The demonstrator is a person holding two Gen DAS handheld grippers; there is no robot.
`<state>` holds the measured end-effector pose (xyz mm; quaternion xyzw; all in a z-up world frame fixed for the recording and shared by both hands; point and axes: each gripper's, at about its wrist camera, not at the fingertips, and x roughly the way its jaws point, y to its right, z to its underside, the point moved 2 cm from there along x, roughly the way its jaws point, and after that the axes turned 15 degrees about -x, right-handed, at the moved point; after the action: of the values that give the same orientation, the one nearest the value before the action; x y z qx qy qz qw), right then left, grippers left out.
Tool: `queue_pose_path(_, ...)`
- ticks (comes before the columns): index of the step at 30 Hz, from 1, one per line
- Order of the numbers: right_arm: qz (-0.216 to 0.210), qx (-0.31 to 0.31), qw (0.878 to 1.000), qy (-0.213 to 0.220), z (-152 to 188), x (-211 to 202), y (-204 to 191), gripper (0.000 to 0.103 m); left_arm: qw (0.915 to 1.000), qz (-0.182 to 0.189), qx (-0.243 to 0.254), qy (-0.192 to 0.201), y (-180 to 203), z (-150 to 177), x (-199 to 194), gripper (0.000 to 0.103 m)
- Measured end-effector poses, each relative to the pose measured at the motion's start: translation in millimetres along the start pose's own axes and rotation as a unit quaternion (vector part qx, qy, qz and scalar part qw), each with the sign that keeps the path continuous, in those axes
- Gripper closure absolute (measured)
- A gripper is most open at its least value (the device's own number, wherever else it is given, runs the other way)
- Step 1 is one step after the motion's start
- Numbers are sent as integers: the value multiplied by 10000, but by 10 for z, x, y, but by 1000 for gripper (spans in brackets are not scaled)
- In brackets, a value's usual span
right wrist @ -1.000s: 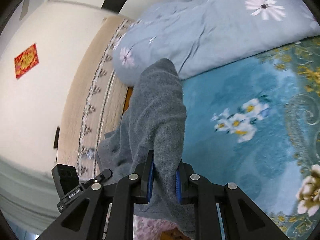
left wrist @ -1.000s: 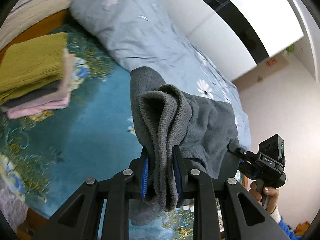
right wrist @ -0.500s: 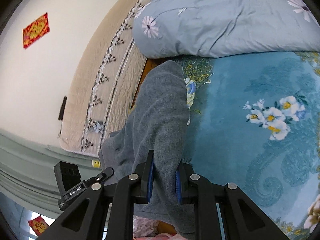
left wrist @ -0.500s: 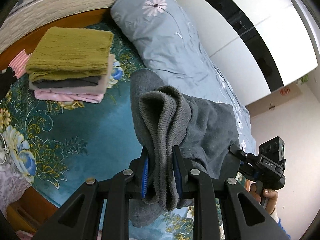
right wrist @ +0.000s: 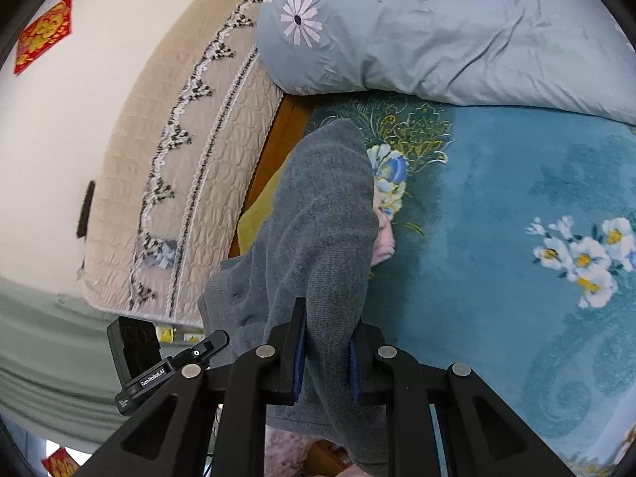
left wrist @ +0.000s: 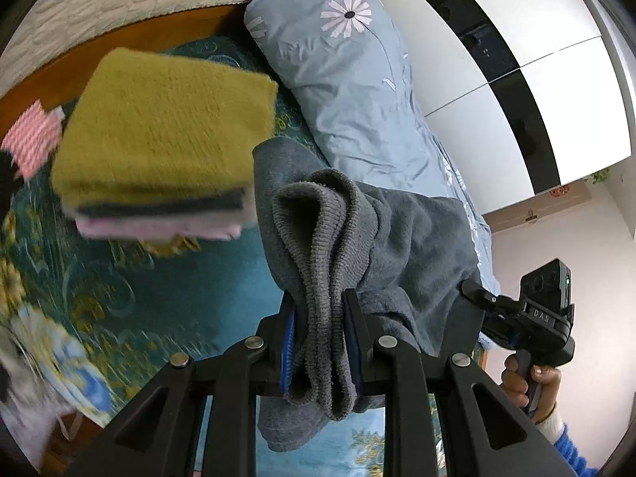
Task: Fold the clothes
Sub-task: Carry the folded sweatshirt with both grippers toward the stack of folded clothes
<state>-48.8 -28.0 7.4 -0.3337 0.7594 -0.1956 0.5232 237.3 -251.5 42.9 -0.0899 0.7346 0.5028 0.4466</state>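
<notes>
Grey sweater (left wrist: 397, 238), bunched, hangs clamped in both the left gripper (left wrist: 320, 342) and right gripper (right wrist: 326, 357); landing carelessly could topple the folded stack (left wrist: 159, 151) or undo its folds.

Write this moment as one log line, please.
task: fold clothes | left hand-held gripper: shut on grey garment | right hand-held gripper: shut on grey garment | garment: held above bed | folded stack: ahead

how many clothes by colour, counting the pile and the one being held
mustard yellow: 1, top of the folded pile
dark grey in the pile: 1
pink: 1, bottom of the pile
grey garment: 1, held by the left gripper and right gripper
total: 4
</notes>
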Motion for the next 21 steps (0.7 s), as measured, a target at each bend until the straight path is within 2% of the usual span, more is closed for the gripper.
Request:
queue_pose_path(8,-2,11,9998,-186,-550,907,-593,84,9999,-29,-36,104,-468,-966,-271,80)
queue_pose_path(13,-11,-67,9993,-364,-730,1428,-860,84,9996,-52,-171,200,-789,-1494,-389,80)
queue_pose_path(21,121,-186,9967,-777,-1153,2100,-993,84,9981,-66,-540,288,-1183,-1949,-291,80)
